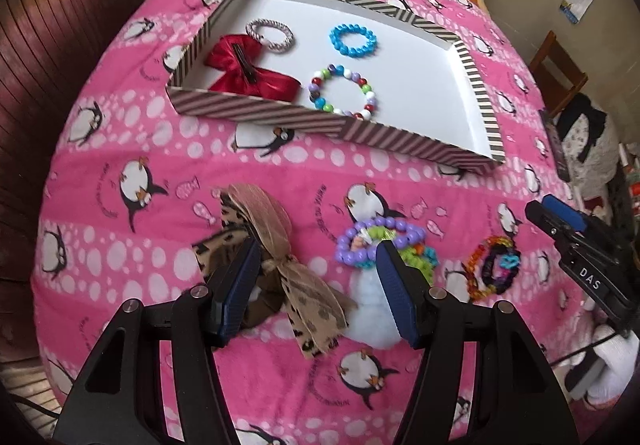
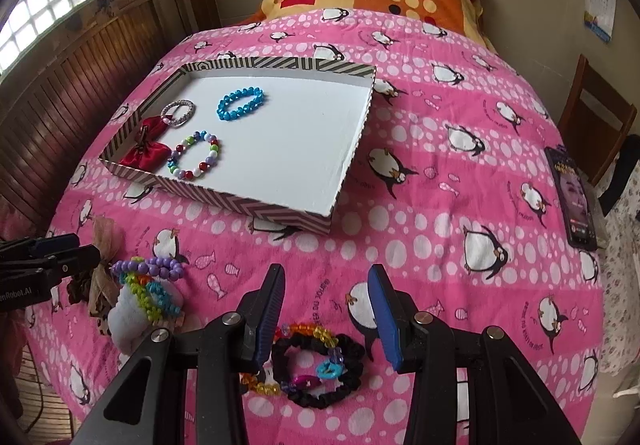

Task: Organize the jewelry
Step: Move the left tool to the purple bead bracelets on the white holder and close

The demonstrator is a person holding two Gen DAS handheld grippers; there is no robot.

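A: Where does the loose jewelry lie from each claw?

B: The left claw (image 1: pixel 316 265) is spread wide and holds nothing. The leopard-print bow (image 1: pixel 276 265) sits between its fingers, nearer the left one, with its long axis running from far-left to near-right across the gap. Just past the right finger is the purple bead bracelet (image 1: pixel 376 241), heaped with other bands on a white fluffy piece (image 1: pixel 370 309).

A: And the right one?

B: The right claw (image 2: pixel 326 305) is also open and empty. The black scrunchie (image 2: pixel 320 373) lies low between its fingers, close to the base of the fingers, tangled with an orange bead bracelet (image 2: pixel 312 331). That claw is nearer to that pile; the left is nearer to the bow.

A: The destination?

B: The striped tray (image 2: pixel 240 203) lies ahead and to the left of the right claw, straight ahead of the left one, on the pink bed blanket (image 2: pixel 440 245). It already holds a red bow (image 1: pixel 248 65), a blue bracelet (image 1: pixel 352 41), a multicolour one (image 1: pixel 344 93) and a pale hair tie (image 1: pixel 270 33).

A: Anything unclear?

B: The left finger hides part of the bow, and I cannot tell how many bands lie in either heap.
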